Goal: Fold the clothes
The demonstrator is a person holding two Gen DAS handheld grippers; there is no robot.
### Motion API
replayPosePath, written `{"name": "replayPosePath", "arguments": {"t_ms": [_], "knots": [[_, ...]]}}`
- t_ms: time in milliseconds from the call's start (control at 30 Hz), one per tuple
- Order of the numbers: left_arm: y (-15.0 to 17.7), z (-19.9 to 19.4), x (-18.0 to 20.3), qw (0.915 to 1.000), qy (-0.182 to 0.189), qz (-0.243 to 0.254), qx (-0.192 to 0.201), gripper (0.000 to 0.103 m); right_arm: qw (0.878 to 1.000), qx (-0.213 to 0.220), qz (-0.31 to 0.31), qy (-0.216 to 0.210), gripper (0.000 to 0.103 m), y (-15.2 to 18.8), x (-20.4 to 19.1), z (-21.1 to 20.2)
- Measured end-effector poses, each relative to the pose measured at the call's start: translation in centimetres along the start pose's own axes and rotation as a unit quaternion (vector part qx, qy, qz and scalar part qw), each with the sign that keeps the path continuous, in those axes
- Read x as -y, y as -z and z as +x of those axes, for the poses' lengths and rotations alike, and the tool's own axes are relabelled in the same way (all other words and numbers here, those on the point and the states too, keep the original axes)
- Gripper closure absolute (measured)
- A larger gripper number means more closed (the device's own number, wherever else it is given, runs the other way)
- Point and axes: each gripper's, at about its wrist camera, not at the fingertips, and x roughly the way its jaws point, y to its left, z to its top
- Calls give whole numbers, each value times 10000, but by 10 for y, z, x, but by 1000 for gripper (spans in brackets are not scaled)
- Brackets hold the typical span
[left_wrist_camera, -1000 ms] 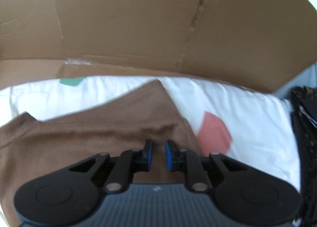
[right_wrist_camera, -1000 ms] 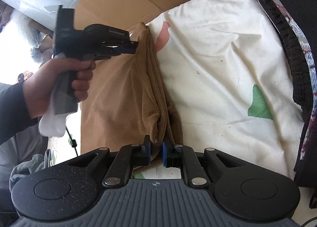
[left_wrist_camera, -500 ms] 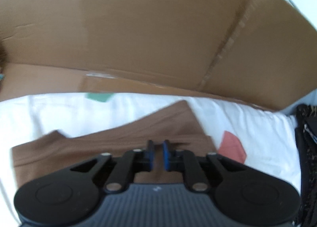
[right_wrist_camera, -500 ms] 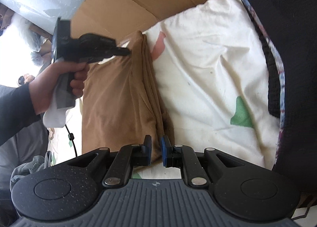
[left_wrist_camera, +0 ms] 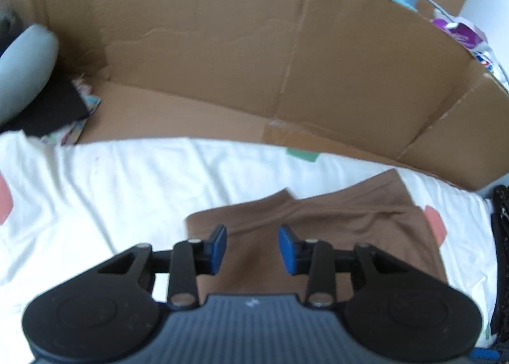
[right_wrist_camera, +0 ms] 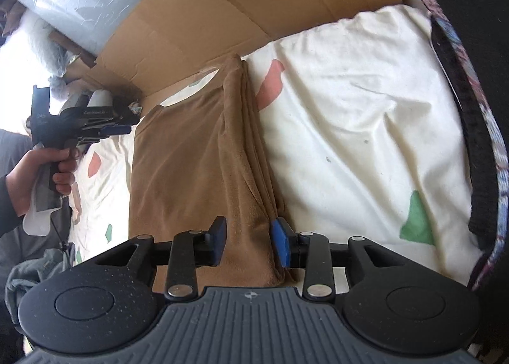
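Cardboard wall [left_wrist_camera: 222, 45] behind brown garment [right_wrist_camera: 191, 173] — black cloth [right_wrist_camera: 477, 109] alongside.

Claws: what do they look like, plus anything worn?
Left claw and right claw: black linkage arms with silver pivot pins, blue pads, ribbed grey body between two round black housings. The right wrist view shows the left one's pistol grip, white lettering, and a dark sleeve.

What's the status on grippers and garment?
Left gripper open, off cloth. Right gripper open, straddling the brown garment fold. Garment folded on white sheet. Nothing obstructing.
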Motion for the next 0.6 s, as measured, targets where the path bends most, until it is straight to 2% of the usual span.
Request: {"name": "replayPosePath", "arguments": {"t_ms": [233, 367, 500, 600], "knots": [[11, 36, -21, 9992, -295, -128, -234, 68, 9986, -336, -228, 332, 69, -3, 4, 18], [11, 46, -35, 9989, -263, -358, -163, 68, 9979, -447, -216, 414, 69, -2, 9, 27], [10, 47, -42, 9993, -140, -333, -47, 68, 9973, -547, -266, 406, 68, -1, 10, 30], [15, 40, -49, 9993, -25, -371, 0, 63, 9971, -601, -273, 365, 68, -3, 11, 30]]}}
